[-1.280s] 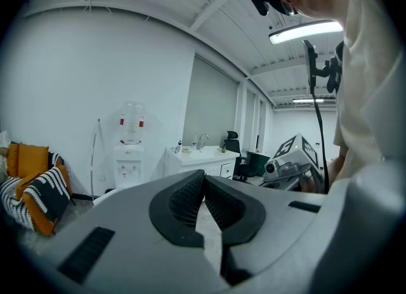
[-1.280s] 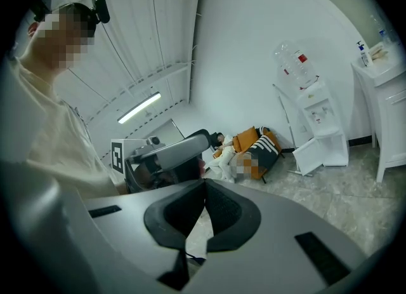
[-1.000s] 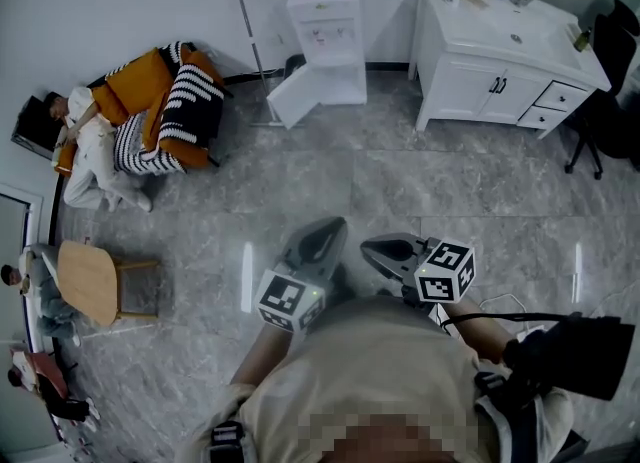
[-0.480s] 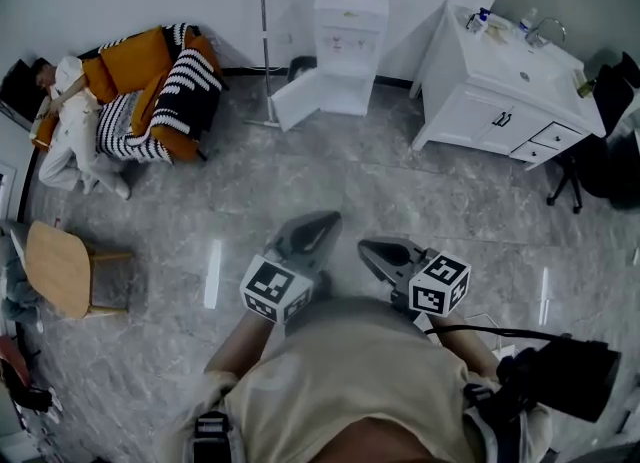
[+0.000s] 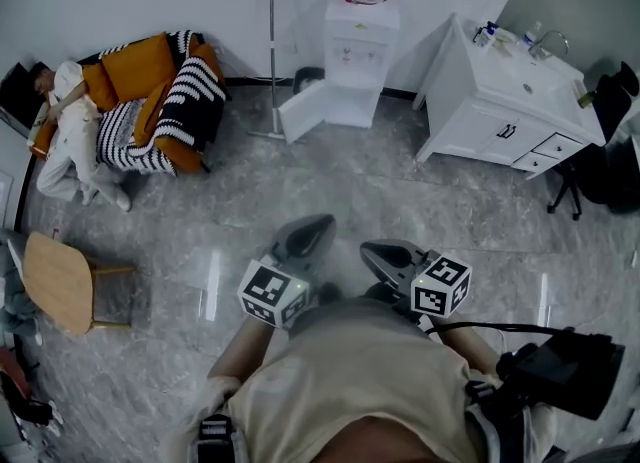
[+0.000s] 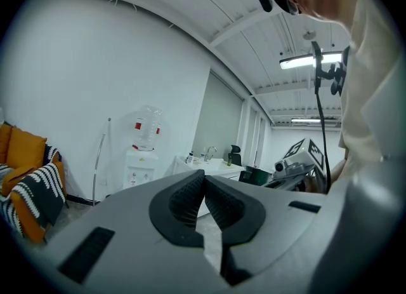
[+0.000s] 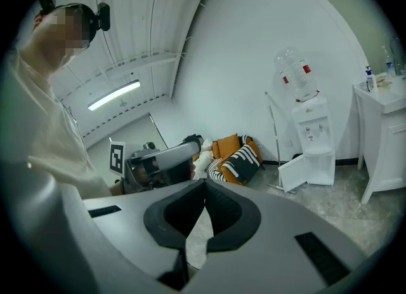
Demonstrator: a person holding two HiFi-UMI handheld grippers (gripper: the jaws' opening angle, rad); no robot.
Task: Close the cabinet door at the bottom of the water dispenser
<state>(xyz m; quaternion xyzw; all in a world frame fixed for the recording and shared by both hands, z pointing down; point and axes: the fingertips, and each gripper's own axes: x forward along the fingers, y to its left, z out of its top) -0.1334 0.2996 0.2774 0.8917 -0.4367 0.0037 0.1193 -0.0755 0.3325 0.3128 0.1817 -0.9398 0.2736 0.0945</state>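
Observation:
A white water dispenser (image 5: 357, 56) with a clear bottle on top stands against the far wall; it also shows as the dispenser (image 6: 139, 166) and the dispenser (image 7: 314, 140). Its bottom cabinet door (image 5: 305, 111) hangs open, swung out to the left, also seen as the door (image 7: 293, 172). My left gripper (image 5: 312, 234) is shut with nothing in it, held low over the floor well short of the dispenser. My right gripper (image 5: 388, 254) beside it is shut and empty too. In the gripper views the left gripper (image 6: 204, 181) and right gripper (image 7: 205, 188) have their pads together.
A white vanity with a sink (image 5: 510, 91) stands right of the dispenser. A mop pole (image 5: 272, 51) leans left of it. A person lies on an orange and striped sofa (image 5: 150, 101) at far left. A wooden chair (image 5: 60, 281) and a black office chair (image 5: 600, 161) stand at the sides.
The dispenser and vanity have come nearer and shifted right in the head view as I walk toward them. Both grippers stay shut and low in front of my body.

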